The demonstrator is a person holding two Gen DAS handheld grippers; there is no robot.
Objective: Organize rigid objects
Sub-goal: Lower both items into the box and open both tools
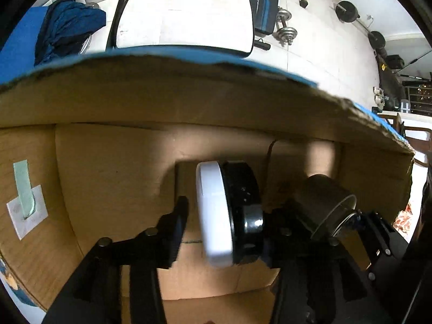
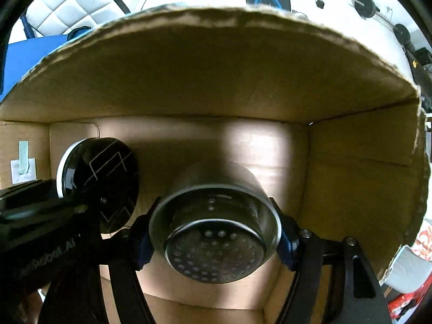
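Note:
Both grippers reach down into an open cardboard box. My left gripper holds a round black-and-white disc-shaped device on edge. Its right finger presses the black side; the left finger stands slightly off the white face. The disc also shows in the right wrist view. My right gripper is shut on a perforated steel cup, its blue-padded fingers on either side of the rim. The cup also shows in the left wrist view, just right of the disc.
The box's far wall rises ahead and its right wall is near the cup. A taped label sticks to the left wall. Beyond the box lie a blue mat with blue cloth, dumbbells and weight plates.

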